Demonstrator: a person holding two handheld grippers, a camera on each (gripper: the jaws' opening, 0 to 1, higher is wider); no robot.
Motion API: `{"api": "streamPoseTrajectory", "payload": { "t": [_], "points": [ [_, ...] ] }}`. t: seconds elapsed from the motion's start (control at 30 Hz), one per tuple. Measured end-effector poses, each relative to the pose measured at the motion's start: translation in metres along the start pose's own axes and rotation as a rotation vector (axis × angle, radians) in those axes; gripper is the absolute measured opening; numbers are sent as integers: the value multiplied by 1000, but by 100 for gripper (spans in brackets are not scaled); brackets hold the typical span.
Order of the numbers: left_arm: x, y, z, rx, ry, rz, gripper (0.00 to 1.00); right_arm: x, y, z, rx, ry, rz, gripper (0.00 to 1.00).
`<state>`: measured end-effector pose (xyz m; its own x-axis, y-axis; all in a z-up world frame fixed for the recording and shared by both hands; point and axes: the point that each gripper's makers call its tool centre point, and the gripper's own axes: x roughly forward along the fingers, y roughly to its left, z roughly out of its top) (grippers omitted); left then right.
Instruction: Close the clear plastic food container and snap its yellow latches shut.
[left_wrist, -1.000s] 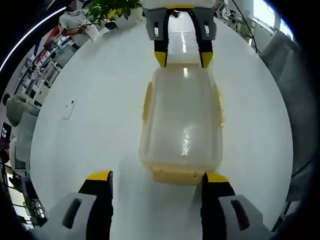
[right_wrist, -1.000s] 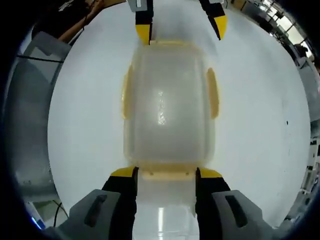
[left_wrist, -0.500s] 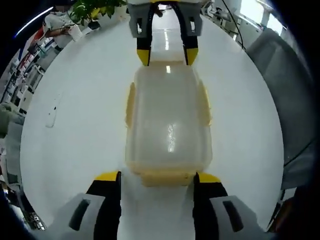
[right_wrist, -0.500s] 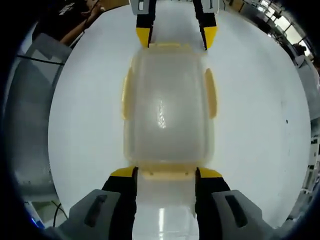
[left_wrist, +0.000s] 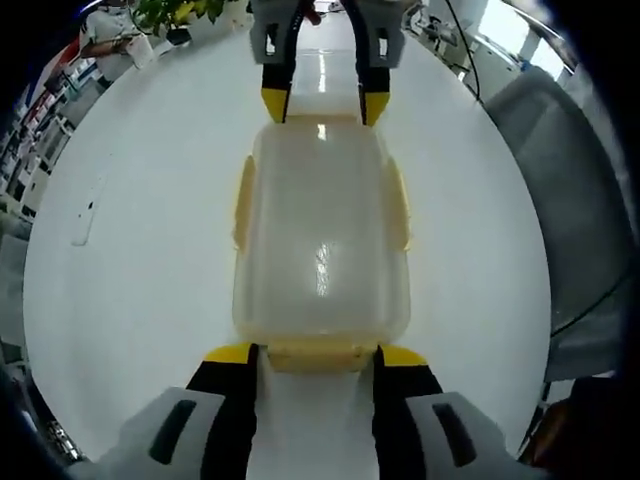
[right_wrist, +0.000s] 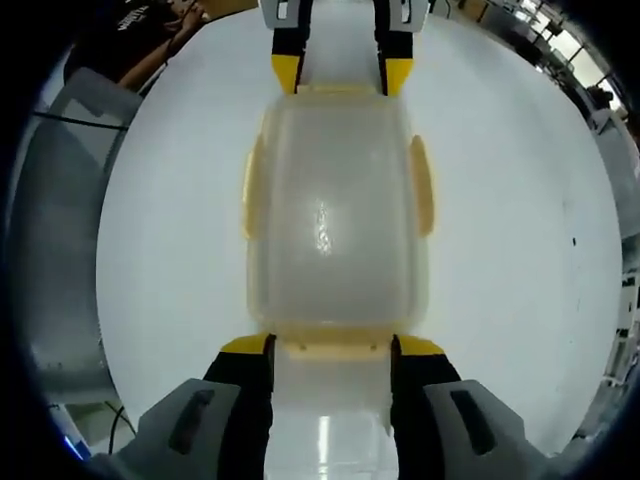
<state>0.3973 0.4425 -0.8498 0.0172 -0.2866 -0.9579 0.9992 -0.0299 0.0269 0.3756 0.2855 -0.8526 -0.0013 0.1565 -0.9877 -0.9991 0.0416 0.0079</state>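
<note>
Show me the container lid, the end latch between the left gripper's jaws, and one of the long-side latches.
container lid (left_wrist: 320, 240): left gripper view, centre of the clear top.
end latch (left_wrist: 311, 355): left gripper view, middle of the yellow tab between the jaws.
long-side latch (right_wrist: 423, 186): right gripper view, middle of the yellow strip.

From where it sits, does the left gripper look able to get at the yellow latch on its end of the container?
Probably yes. The left gripper already has its jaws on either side of the end latch of the container, with nothing between them.
</note>
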Motion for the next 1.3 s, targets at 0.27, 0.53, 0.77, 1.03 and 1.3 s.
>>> {"api": "streamPoseTrajectory", "payload": {
  "t": [0.27,0.53,0.77,1.03,1.3],
  "points": [
    [0,-1,-1,-8,32,2,38,0,0,-1,1,8,-1,43],
    [-1,-3,-3,-16,61,2,34,0,-3,-1,0,20,-6,37],
    [-1,-2,-5,-11,73,-3,34,0,-3,-1,-6,13,-3,36],
    [-1,-2,-6,-5,56,-6,35,1,-3,-1,0,28,-5,36],
    [-1,-3,-5,-13,47,-2,34,1,-3,-1,7,45,-12,36]
  ]
}}
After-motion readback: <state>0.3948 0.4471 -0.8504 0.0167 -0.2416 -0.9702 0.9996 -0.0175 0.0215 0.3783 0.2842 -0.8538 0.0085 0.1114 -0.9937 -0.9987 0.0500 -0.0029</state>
